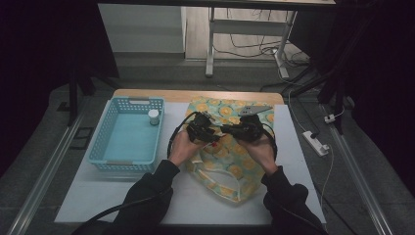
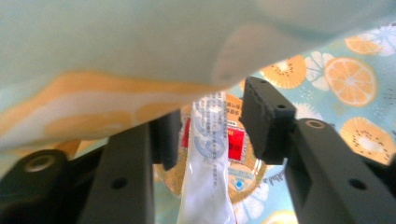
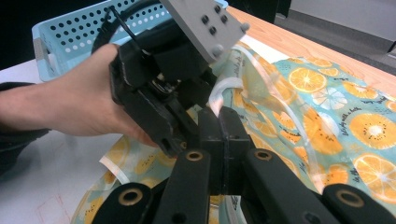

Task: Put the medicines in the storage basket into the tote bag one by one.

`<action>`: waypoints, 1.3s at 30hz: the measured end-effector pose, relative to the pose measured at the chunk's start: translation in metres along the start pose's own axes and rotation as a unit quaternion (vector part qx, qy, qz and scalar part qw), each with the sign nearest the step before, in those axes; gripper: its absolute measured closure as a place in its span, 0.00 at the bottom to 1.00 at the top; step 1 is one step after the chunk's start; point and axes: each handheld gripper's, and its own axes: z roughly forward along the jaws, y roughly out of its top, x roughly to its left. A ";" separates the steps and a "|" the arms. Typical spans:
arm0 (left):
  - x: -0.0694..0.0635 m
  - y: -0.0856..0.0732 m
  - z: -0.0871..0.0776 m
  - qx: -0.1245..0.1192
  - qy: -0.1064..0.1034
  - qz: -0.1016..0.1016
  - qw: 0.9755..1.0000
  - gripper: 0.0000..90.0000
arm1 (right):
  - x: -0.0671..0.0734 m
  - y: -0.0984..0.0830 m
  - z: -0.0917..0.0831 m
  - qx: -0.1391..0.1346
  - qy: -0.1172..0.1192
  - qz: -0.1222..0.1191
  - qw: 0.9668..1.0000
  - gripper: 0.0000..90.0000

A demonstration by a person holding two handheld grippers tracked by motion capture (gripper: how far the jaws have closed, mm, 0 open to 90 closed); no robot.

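Observation:
A cloth bag (image 1: 230,169) printed with orange slices lies on the white table top. My right gripper (image 3: 219,116) is shut on the bag's pale rim strip (image 3: 219,95) and holds the mouth up. My left gripper (image 2: 210,126) reaches inside the bag, under the lifted cloth (image 2: 140,42). Its jaws stand apart on either side of a white printed sachet (image 2: 208,158), and the pads do not press on it. Behind the sachet lies a round gold-edged thing with a red label (image 2: 237,142). In the high view the two grippers, left (image 1: 208,131) and right (image 1: 231,129), meet over the bag's middle.
A light blue perforated basket (image 1: 105,142) stands left of the bag with a small capped jar (image 1: 153,116) in its far right corner. A white power strip (image 1: 315,143) lies on the floor to the right. Table legs and cables stand beyond the far wooden edge.

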 end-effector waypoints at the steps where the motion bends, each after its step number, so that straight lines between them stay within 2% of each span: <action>1: -0.001 0.000 -0.002 0.000 0.001 0.001 1.000 0.59 | 0.000 0.000 0.000 0.000 0.000 0.000 1.000 1.00; 9: -0.009 -0.001 -0.017 0.004 -0.009 0.012 1.000 0.42 | 0.000 0.000 0.000 -0.001 0.000 0.000 1.000 1.00; 13: -0.012 -0.002 -0.026 -0.001 -0.021 0.016 1.000 0.32 | 0.000 0.000 -0.001 -0.001 -0.001 0.000 1.000 1.00; 16: -0.014 -0.003 -0.032 -0.001 -0.024 0.017 1.000 0.26 | 0.000 0.000 -0.001 0.000 -0.002 0.000 1.000 1.00; 19: -0.016 -0.004 -0.039 0.001 -0.018 0.016 1.000 0.22 | -0.001 0.000 -0.001 0.000 -0.002 0.000 1.000 1.00; 26: -0.012 -0.009 -0.057 -0.019 -0.031 0.009 0.999 0.08 | -0.001 0.000 -0.001 0.000 -0.002 0.002 1.000 1.00; 32: -0.006 -0.016 -0.072 -0.034 -0.026 0.008 0.999 0.01 | -0.001 0.000 -0.001 0.001 -0.002 0.001 1.000 1.00; 39: 0.007 -0.026 -0.091 -0.062 -0.026 -0.002 0.998 0.00 | -0.001 0.000 0.000 0.003 -0.002 0.001 1.000 1.00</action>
